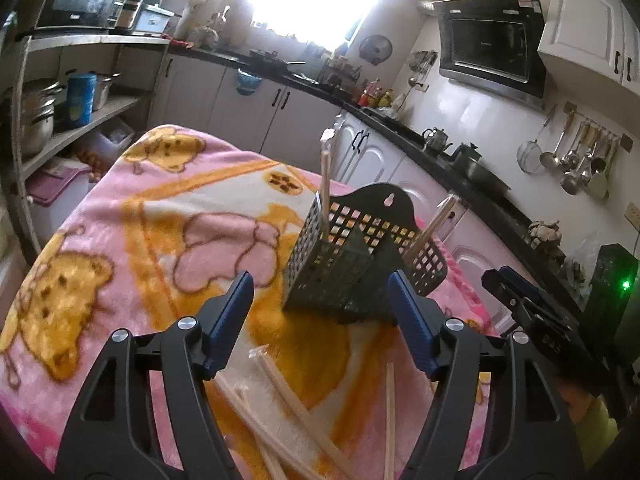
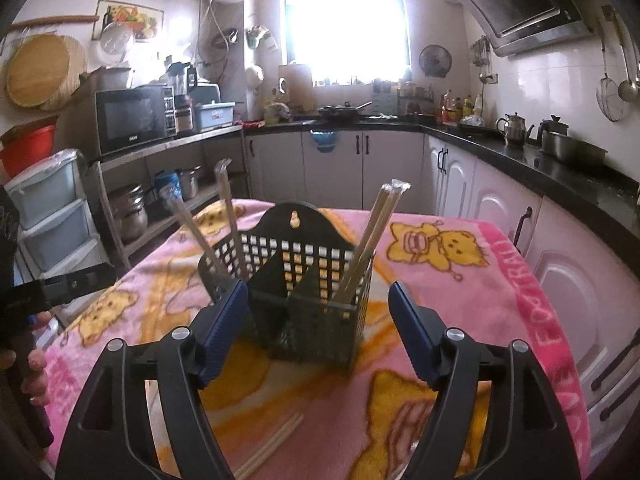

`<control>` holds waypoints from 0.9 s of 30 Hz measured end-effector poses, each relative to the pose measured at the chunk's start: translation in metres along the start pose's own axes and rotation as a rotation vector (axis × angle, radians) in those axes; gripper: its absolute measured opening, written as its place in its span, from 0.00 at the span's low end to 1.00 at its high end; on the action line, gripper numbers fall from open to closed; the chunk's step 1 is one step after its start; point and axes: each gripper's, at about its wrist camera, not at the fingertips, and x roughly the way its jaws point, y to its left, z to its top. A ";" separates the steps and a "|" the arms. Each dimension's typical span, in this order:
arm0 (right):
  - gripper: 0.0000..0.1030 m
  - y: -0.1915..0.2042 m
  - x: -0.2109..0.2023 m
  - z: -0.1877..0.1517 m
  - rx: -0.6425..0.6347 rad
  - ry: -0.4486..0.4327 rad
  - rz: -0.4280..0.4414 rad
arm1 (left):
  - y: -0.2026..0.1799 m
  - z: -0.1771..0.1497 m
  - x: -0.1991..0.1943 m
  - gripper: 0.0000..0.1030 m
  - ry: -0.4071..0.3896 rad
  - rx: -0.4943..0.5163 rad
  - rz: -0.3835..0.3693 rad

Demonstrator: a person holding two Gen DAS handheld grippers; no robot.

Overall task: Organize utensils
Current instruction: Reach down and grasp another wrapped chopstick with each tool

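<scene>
A black perforated utensil holder (image 1: 340, 264) stands upright on a pink cartoon blanket (image 1: 120, 220); it also shows in the right wrist view (image 2: 312, 300). Wrapped chopstick pairs stand in its left compartment (image 2: 230, 216) and right compartment (image 2: 372, 236). More wrapped chopsticks (image 1: 288, 404) lie loose on the blanket below my left gripper (image 1: 322, 300), which is open and empty just in front of the holder. My right gripper (image 2: 316, 308) is open and empty, with the holder between and beyond its fingers. Loose chopsticks (image 2: 272, 444) lie below it.
Kitchen counters with kettles (image 2: 514, 128) and pots run along the back and right. A shelf with a microwave (image 2: 134, 118) and pots stands on the left. The other gripper shows at each view's edge (image 1: 528, 308).
</scene>
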 end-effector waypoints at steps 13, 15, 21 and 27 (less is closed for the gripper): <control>0.69 -0.001 -0.020 -0.022 0.004 0.048 -0.001 | 0.021 -0.031 -0.010 0.62 0.049 -0.045 0.039; 0.69 -0.006 -0.022 -0.026 0.016 0.056 0.000 | 0.023 -0.036 -0.009 0.62 0.057 -0.043 0.045; 0.69 -0.023 -0.025 -0.047 0.079 0.108 -0.035 | 0.030 -0.054 -0.002 0.62 0.103 -0.064 0.034; 0.69 -0.030 -0.028 -0.069 0.086 0.159 -0.056 | 0.036 -0.069 0.002 0.62 0.144 -0.070 0.038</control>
